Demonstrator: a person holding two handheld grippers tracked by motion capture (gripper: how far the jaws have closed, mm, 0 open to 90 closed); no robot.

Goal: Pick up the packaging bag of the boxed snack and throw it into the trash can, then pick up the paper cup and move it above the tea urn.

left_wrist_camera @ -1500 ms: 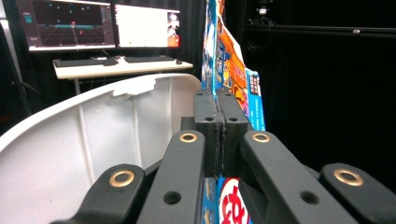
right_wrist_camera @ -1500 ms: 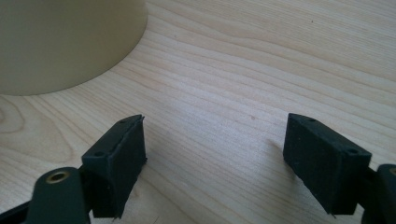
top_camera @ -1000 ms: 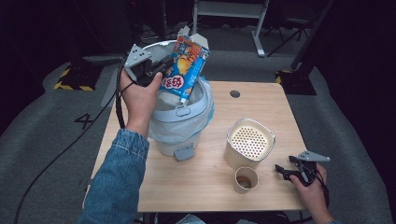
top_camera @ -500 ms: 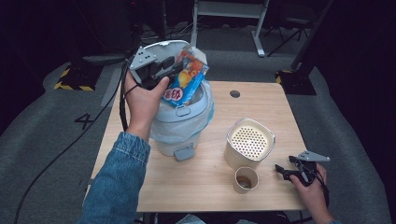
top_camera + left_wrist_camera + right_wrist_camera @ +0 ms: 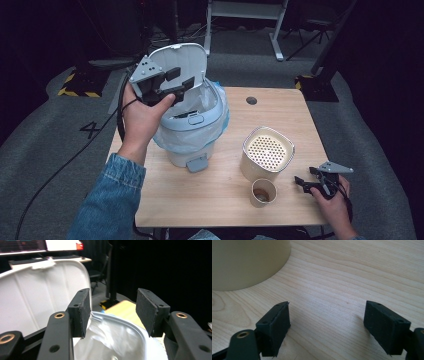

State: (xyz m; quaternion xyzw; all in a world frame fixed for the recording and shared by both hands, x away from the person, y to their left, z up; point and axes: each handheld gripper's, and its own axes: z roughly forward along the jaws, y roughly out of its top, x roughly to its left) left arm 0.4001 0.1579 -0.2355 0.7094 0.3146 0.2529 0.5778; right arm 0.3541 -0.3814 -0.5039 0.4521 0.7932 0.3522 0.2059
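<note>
The bin (image 5: 192, 132) stands on the table (image 5: 280, 120), toward its left-rear part, with its lid (image 5: 182, 62) raised upright behind the opening and a bag (image 5: 212, 125) lining it. The left tool (image 5: 175, 86) hangs over the bin's left rim, before the lid. Right of the bin stands the canister (image 5: 267, 152); the cup (image 5: 263, 192) sits just before the canister. Further right of the bin, near the table's right-front edge, is the right tool (image 5: 306, 184).

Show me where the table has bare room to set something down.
Free: the far right corner of the table behind the canister, and the near left strip before the bin. Crowded: near right, around the paper cup and right gripper.
</note>
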